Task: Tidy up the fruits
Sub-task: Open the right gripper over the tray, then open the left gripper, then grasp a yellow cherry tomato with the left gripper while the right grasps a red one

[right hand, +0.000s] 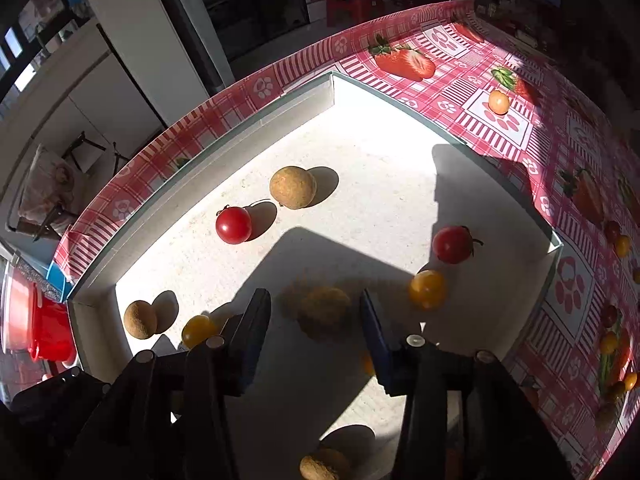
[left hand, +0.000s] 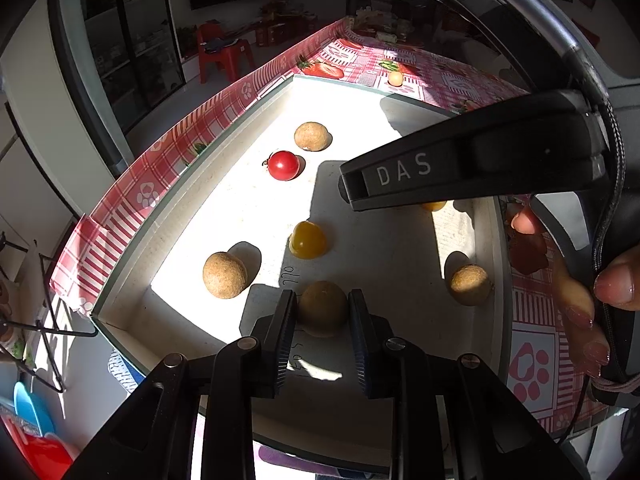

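A shallow white tray (left hand: 188,196) (right hand: 256,120) sits on a red strawberry-print tablecloth (right hand: 448,80). In the left wrist view a brown round fruit (left hand: 323,308) rests on the tray floor between the fingers of my left gripper (left hand: 323,298), with slim gaps either side. My right gripper (right hand: 314,300) stands open over a blurred brown fruit (right hand: 326,312), which lies clear of both pads. Around them lie red tomatoes (left hand: 283,165) (right hand: 452,245), yellow tomatoes (left hand: 307,240) (right hand: 427,289) and other brown fruits (left hand: 224,264) (right hand: 292,187). The right gripper's black body (left hand: 460,168) crosses the left view.
An orange fruit (right hand: 498,102) lies on the cloth beyond the tray's far rim. Several small tomatoes (right hand: 616,320) sit on the cloth at the right. A hand (left hand: 580,300) grips the right tool. Red containers (right hand: 44,332) stand off the table's left edge.
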{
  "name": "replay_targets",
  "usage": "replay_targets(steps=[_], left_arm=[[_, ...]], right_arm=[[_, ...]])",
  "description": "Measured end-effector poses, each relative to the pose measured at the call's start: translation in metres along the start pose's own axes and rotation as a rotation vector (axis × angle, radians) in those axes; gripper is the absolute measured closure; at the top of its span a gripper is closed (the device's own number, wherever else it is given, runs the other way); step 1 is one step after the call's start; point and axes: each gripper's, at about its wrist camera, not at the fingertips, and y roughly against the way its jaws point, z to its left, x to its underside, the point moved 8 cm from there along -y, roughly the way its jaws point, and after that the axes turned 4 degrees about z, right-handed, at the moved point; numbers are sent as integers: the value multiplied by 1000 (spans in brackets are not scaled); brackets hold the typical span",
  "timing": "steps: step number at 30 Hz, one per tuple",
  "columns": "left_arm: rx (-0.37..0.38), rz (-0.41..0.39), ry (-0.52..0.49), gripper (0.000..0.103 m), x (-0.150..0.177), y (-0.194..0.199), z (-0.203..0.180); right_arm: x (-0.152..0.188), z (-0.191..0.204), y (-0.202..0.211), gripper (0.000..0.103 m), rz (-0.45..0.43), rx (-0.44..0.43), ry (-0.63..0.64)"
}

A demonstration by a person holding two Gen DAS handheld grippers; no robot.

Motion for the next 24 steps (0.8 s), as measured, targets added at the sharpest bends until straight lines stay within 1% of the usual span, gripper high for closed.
replay_targets(steps=[1,2,3,4,7,11,15,19,24], left_arm=[[-4,-7,4,48,0,1,1],[-14,-28,10,26,0,5,3],[-21,-57,13,24,-2,10,4],[-18,-69,10,24,-3,14,4],[-15,-60,5,24,-4,17,3],[-13,-63,1,24,-4,21,-2],[-13,-74,-25,24,-6,28,-14],[1,-88,-60,24,-10,38,-31],[37,-100,-114,24,-19,47,-65]], right_arm=[[-1,0,3,51,-7,-2,-2],[-1,-1,6,49,-15,-5,-5],[-2,-1,10,43,-24,-12,-8],[-4,-1,14,35,-36,-21,-14],[-7,-3,29,23,-79,-39,-32],[-5,-13,49,22,-128,-54,-70],[7,-34,69,22,-165,-48,-108],[27,-67,87,22,-186,-32,-173],[58,-117,108,22,-195,20,-252]])
